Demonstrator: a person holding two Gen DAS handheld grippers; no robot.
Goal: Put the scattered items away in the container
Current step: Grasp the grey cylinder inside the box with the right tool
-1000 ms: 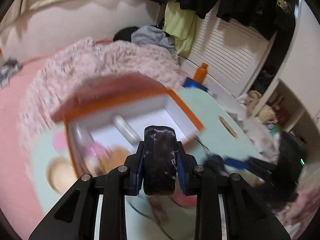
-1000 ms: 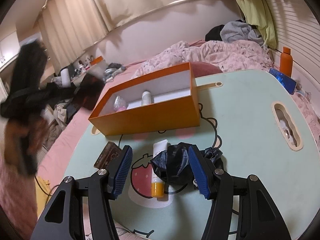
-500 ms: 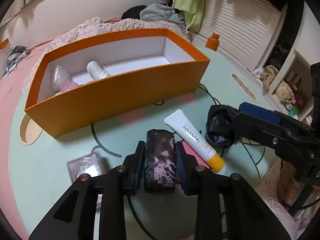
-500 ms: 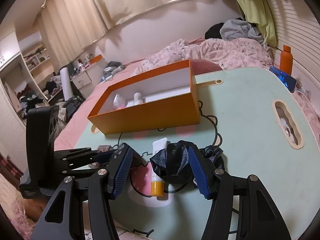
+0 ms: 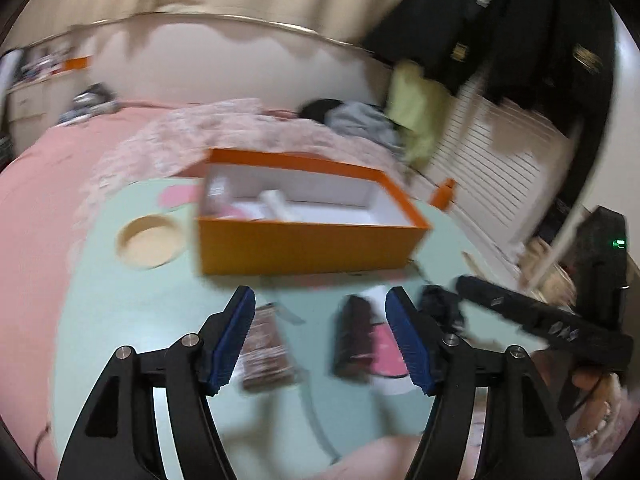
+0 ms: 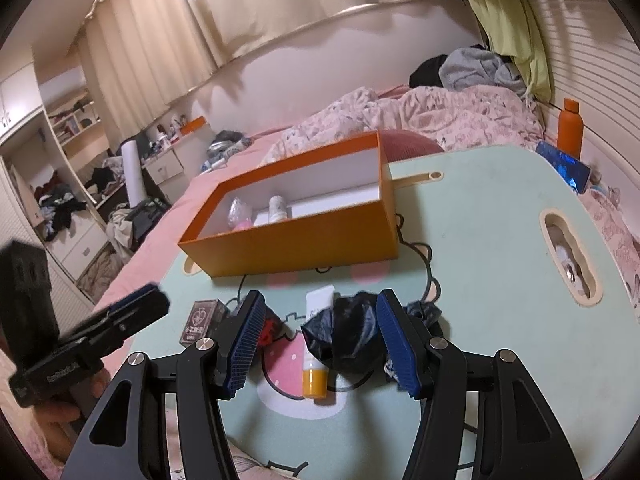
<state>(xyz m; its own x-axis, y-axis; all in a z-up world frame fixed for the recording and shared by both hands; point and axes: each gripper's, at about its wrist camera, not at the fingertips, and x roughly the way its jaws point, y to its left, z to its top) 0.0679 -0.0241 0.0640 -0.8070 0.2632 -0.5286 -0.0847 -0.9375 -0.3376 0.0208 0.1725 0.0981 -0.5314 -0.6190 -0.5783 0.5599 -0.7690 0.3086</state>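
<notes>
The orange box (image 5: 308,244) (image 6: 304,248) stands on the green table with a white tube (image 6: 278,209) and a pink item inside. My left gripper (image 5: 320,340) is open and empty above the table. A dark patterned pouch (image 5: 354,336) lies between its jaws on the table, and a brown card pack (image 5: 264,344) (image 6: 200,320) lies near its left finger. My right gripper (image 6: 318,344) is open around a crumpled black bag (image 6: 352,336), beside a white tube with an orange cap (image 6: 314,356). The left view is blurred.
A round cup hole (image 5: 150,242) and an oblong slot (image 6: 568,256) are cut into the table (image 6: 480,220). An orange bottle (image 6: 570,124) and a blue phone (image 6: 564,164) sit at the far right edge. A black cable (image 6: 428,280) runs across the table. A bed lies behind.
My left gripper has opened and let go of the dark pouch, which now lies on the table, and it has pulled back and up. The right gripper has stayed over the black bag.
</notes>
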